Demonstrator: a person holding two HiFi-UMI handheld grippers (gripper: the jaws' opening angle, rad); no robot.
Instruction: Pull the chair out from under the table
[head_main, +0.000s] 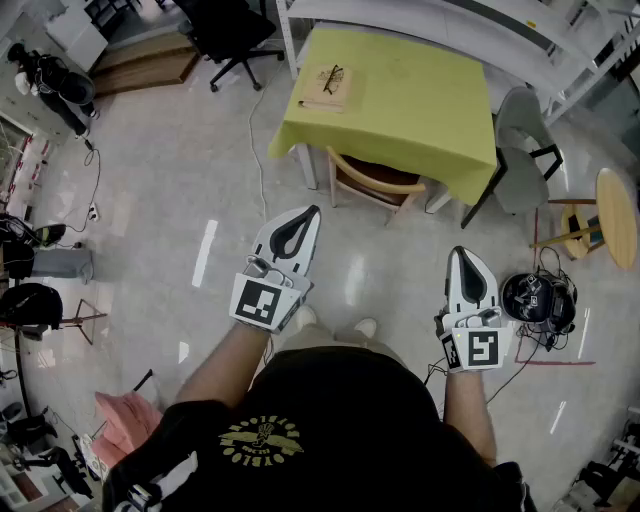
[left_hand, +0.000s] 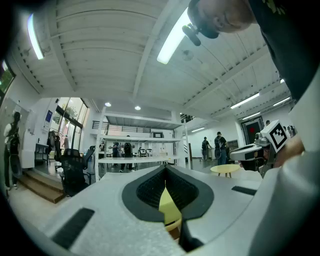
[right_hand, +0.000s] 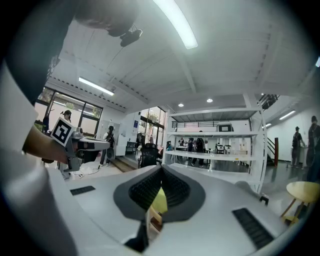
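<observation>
A wooden chair (head_main: 378, 185) with a curved back and brown seat is tucked under a table with a yellow-green cloth (head_main: 400, 100) at the top of the head view. My left gripper (head_main: 312, 212) is shut and empty, held level in front of me, well short of the chair. Off to the right, my right gripper (head_main: 459, 252) is also shut with nothing in it. In the left gripper view the closed jaws (left_hand: 165, 176) show a sliver of yellow cloth between them far off. The right gripper view looks the same past its own closed jaws (right_hand: 161, 172).
A book with glasses (head_main: 328, 85) lies on the table. A grey chair (head_main: 522, 150) stands at the table's right, a round wooden stool (head_main: 605, 215) beyond it, a black helmet with cables (head_main: 538, 300) on the floor. A black office chair (head_main: 230, 35) and white shelving (head_main: 470, 20) stand behind.
</observation>
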